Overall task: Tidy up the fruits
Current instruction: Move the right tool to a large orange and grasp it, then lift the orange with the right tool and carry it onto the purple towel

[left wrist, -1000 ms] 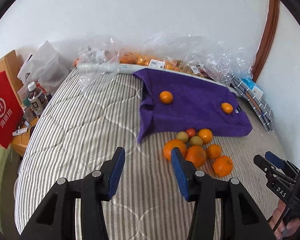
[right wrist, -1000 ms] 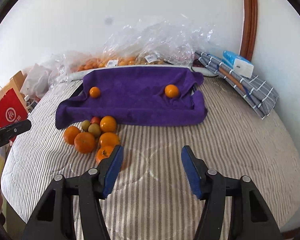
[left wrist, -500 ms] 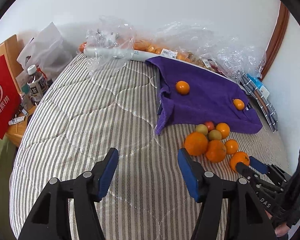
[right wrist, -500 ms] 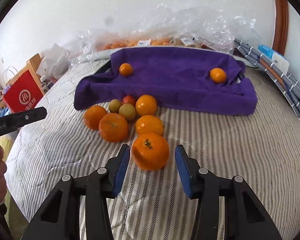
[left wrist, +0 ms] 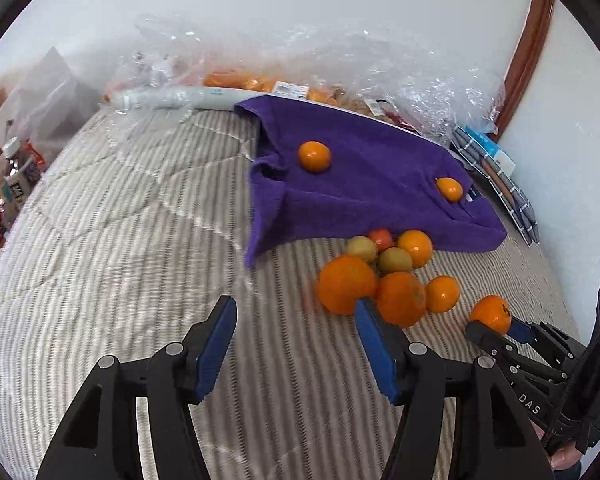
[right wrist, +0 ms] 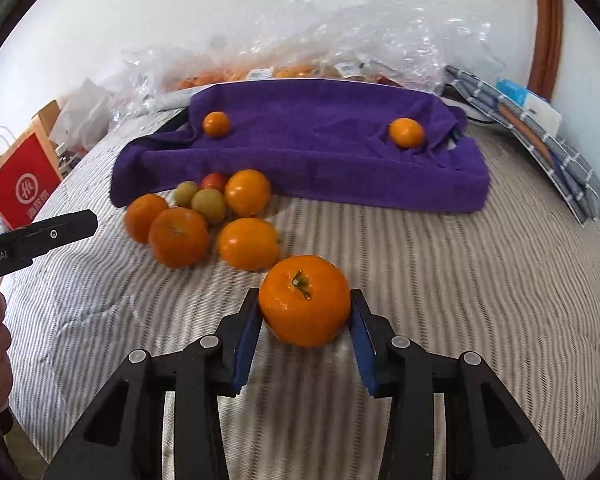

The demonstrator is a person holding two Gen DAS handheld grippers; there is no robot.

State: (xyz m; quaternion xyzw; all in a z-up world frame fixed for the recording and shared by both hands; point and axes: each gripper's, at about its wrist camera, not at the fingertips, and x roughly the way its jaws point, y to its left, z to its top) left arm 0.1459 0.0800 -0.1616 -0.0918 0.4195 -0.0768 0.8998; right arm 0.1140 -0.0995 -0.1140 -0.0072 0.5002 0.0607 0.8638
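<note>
A large orange with a green stem (right wrist: 304, 300) lies on the striped bedcover (right wrist: 480, 288), apart from a pile of several oranges and small greenish and red fruits (right wrist: 204, 216). My right gripper (right wrist: 305, 298) is closing on that orange, and its blue pads touch both sides. The left wrist view shows this orange (left wrist: 490, 314) between the right gripper's fingers. My left gripper (left wrist: 293, 306) hangs open over bare bedcover just left of the pile, with nothing between its fingers. Behind the pile, a purple towel (right wrist: 320, 152) carries two small oranges (right wrist: 216, 124) (right wrist: 407, 133).
Crinkled clear plastic bags with more fruit (right wrist: 340, 52) line the wall behind the towel. A folded checked cloth with a small box (right wrist: 540, 132) lies at the right. A red paper bag (right wrist: 24, 184) and a bottle (left wrist: 18, 176) stand off the bed's left edge.
Both grippers have come down toward the fruit. The right jaws narrowed until they flank the stemmed orange. The left jaws opened wider and now sit close beside the pile.
</note>
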